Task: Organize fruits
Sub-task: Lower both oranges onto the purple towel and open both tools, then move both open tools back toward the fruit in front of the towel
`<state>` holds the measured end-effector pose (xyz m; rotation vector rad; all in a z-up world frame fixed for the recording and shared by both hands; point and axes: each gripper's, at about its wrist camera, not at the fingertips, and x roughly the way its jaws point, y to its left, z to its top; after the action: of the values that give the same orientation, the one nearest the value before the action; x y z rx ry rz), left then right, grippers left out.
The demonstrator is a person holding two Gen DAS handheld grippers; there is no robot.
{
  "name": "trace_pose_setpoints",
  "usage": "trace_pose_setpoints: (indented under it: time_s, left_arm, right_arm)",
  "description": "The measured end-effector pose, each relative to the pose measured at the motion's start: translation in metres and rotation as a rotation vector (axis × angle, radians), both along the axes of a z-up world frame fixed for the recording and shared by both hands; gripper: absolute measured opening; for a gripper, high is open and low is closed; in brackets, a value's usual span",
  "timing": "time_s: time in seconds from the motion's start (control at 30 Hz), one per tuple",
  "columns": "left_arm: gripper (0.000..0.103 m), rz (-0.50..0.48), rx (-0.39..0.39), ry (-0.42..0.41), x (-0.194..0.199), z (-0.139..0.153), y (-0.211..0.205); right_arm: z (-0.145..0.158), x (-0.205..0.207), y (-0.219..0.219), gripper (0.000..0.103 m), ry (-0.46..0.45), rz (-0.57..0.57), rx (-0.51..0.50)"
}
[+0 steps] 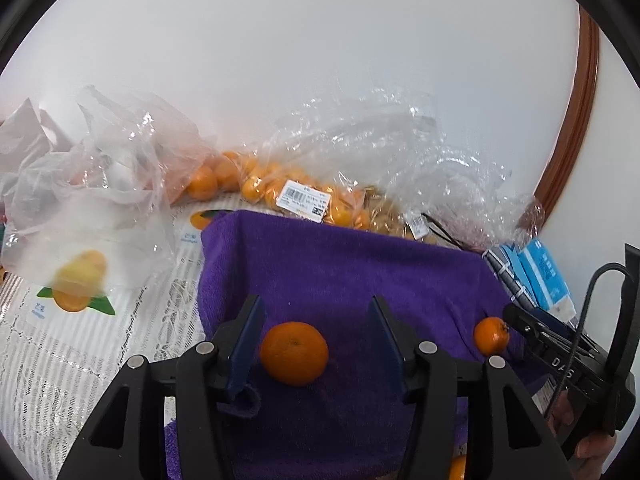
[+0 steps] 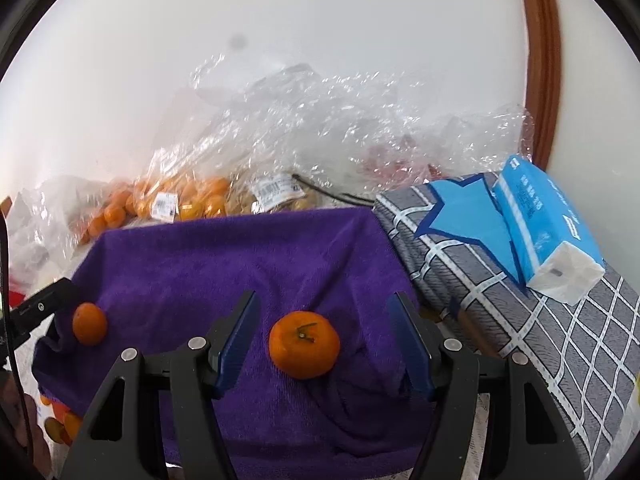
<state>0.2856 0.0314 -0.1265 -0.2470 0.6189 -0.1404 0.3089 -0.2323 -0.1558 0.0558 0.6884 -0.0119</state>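
Two mandarins lie on a purple towel. In the left wrist view, my left gripper is open with one mandarin between its fingers, untouched. The second mandarin lies to the right, next to my right gripper's tip. In the right wrist view, my right gripper is open around the second mandarin, stem up. The first mandarin lies at the left by the left gripper's tip. Clear bags of small oranges lie behind the towel.
Crumpled clear plastic bags lie along the white wall. A grey checked cushion with a blue tissue pack lies right of the towel. A lace tablecloth with printed fruit bags covers the left. More mandarins lie low left.
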Motion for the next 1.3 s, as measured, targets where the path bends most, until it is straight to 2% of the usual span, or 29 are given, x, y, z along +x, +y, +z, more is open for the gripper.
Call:
trace_pose_setpoints:
  time_s: [0.2,0.3,0.4,0.53,0.63,0.73,0.87,0.93,1.0,1.17,1.2,1.3]
  left_arm:
    - [0.051,0.030,-0.035,-0.049,-0.007,0.007,0.008]
    - [0.050,-0.009,-0.071,-0.045,-0.008,0.010,0.010]
    - [0.050,0.015,-0.013,-0.083,-0.016,0.020,0.006]
    - [0.050,0.006,0.014,-0.119,-0.030,0.046,0.003]
    - [0.050,-0.007,0.020,-0.099,-0.045,0.059,0.000]
    - [0.050,-0.015,0.048,-0.087,-0.066,0.064,0.000]
    - [0.050,-0.015,0.061,-0.067,-0.092,0.056,0.007]
    - [0.050,-0.015,0.101,-0.008,-0.100,0.046,0.011]
    - [0.050,-0.020,0.138,0.037,-0.107,0.037,0.017]
    - [0.050,0.017,0.213,0.063,-0.132,0.021,0.039]
    - [0.050,0.032,0.225,0.075,-0.135,0.017,0.042]
    - [0.046,0.017,0.174,0.122,-0.142,0.002,0.057]
  right_arm:
    - [0.012,-0.006,0.001,0.066,-0.019,0.022,0.023]
    - [0.021,-0.010,-0.002,0.061,0.002,0.008,0.067]
    - [0.036,-0.028,-0.005,0.060,0.011,-0.004,0.111]
    - [0.050,-0.063,0.001,0.060,0.012,0.003,0.077]
    - [0.059,-0.090,0.003,0.060,0.026,0.004,0.030]
    - [0.066,-0.118,0.003,0.060,-0.002,-0.020,-0.024]
    - [0.064,-0.145,0.003,0.063,-0.031,-0.026,-0.040]
    - [0.060,-0.156,0.005,0.064,-0.039,-0.025,-0.046]
    - [0.054,-0.161,0.008,0.064,-0.023,-0.011,-0.048]
    - [0.036,-0.171,0.015,0.064,0.022,0.001,-0.023]
    - [0.032,-0.173,0.017,0.063,0.045,0.014,-0.004]
    - [0.018,-0.177,0.025,0.052,0.106,0.067,0.040]
